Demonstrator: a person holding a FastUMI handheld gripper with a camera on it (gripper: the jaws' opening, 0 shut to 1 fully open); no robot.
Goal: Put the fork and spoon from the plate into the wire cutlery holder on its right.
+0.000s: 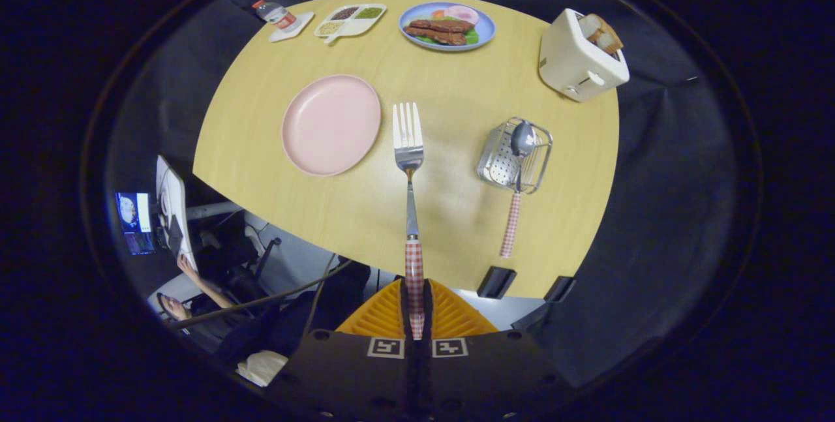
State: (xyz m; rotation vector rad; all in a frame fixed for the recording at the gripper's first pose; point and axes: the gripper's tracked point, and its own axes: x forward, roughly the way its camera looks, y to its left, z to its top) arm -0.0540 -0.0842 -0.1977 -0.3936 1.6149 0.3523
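Note:
My gripper (415,308) is shut on the checked handle of the fork (409,167), which sticks straight out ahead of the fingers, tines far end, high above the round yellow table (450,96). The pink plate (331,124) lies bare to the left of the fork. To the right stands the wire cutlery holder (514,155). The spoon (515,194) sits in it, bowl inside and its checked handle poking out toward me.
A white toaster (580,57) with bread stands beyond the holder. A blue plate of food (447,25), a divided white dish (350,20) and a small bottle (275,14) line the far edge. A person (196,291) sits below left of the table.

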